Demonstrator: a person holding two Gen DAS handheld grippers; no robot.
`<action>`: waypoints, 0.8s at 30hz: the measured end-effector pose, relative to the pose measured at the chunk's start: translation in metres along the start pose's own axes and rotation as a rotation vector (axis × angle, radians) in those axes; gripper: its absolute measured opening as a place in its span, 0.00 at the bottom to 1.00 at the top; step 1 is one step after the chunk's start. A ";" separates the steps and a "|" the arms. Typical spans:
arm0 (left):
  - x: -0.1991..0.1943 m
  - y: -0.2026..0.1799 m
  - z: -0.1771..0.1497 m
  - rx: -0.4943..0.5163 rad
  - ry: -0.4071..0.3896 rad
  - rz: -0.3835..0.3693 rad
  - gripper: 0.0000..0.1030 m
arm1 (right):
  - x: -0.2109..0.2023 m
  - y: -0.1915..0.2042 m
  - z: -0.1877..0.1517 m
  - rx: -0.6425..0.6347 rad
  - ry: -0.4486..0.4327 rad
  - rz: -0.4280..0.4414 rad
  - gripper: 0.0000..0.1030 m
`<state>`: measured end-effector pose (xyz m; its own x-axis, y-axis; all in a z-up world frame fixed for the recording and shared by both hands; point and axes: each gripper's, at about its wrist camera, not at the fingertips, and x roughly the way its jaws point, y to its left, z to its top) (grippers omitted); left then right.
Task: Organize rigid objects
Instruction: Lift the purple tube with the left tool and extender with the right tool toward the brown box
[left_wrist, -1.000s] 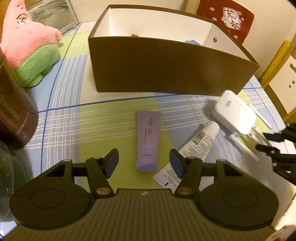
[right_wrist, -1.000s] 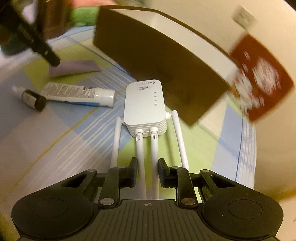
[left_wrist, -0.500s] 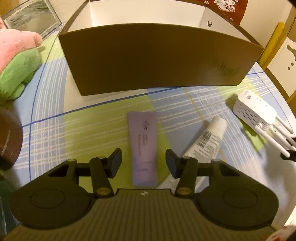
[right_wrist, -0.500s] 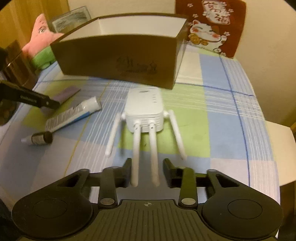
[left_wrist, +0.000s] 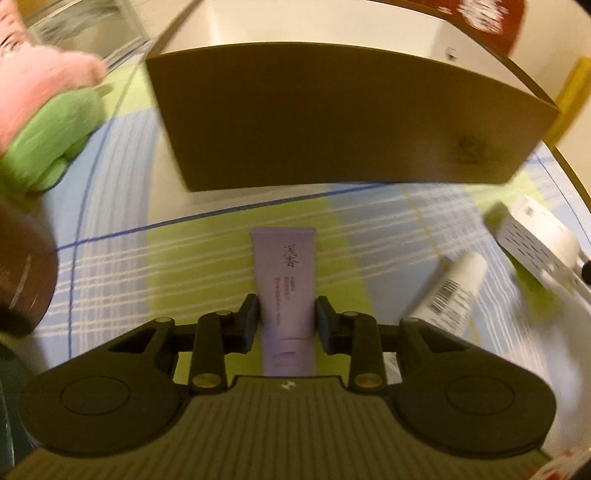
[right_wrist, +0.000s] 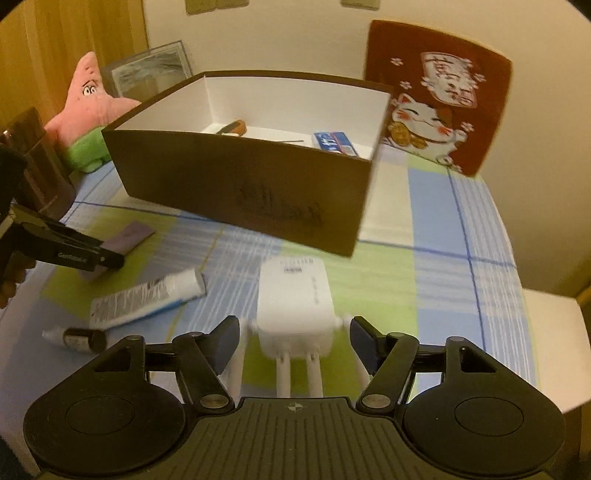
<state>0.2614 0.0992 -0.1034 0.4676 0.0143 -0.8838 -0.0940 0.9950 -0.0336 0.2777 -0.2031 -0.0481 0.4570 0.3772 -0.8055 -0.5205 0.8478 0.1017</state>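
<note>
At centre frame, my left claw (left_wrist: 285, 322) closes snugly around the flat lilac plastic tube (left_wrist: 285, 273) lying on the checked desk (left_wrist: 114, 266). My right claw (right_wrist: 291, 341) spreads wide, straddling the white four-antenna router (right_wrist: 293, 310), ready to grip. Both are bound, I judge, for the brown cardboard box (right_wrist: 236, 184) behind.

The purple tube's (left_wrist: 286, 291) cap end is hidden beneath the left gripper body, behind the fingers (left_wrist: 248, 324). The router's (right_wrist: 293, 306) antennas are cut off behind the right fingers (right_wrist: 225, 341), and its label is blurred.

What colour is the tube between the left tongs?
Pale lilac tube with dark lettering, seen best in the left wrist view.
</note>
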 end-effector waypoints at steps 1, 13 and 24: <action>0.000 0.002 0.001 -0.009 0.004 0.007 0.27 | 0.005 0.001 0.003 -0.008 0.004 -0.005 0.62; 0.002 0.000 0.005 0.007 0.024 0.023 0.27 | 0.059 0.001 0.018 -0.073 0.133 -0.036 0.58; 0.007 -0.007 0.012 0.041 0.045 0.031 0.27 | 0.059 0.002 0.014 -0.061 0.132 -0.022 0.51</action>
<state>0.2757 0.0932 -0.1034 0.4246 0.0421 -0.9044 -0.0714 0.9974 0.0130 0.3140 -0.1735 -0.0874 0.3721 0.3035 -0.8771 -0.5560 0.8296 0.0511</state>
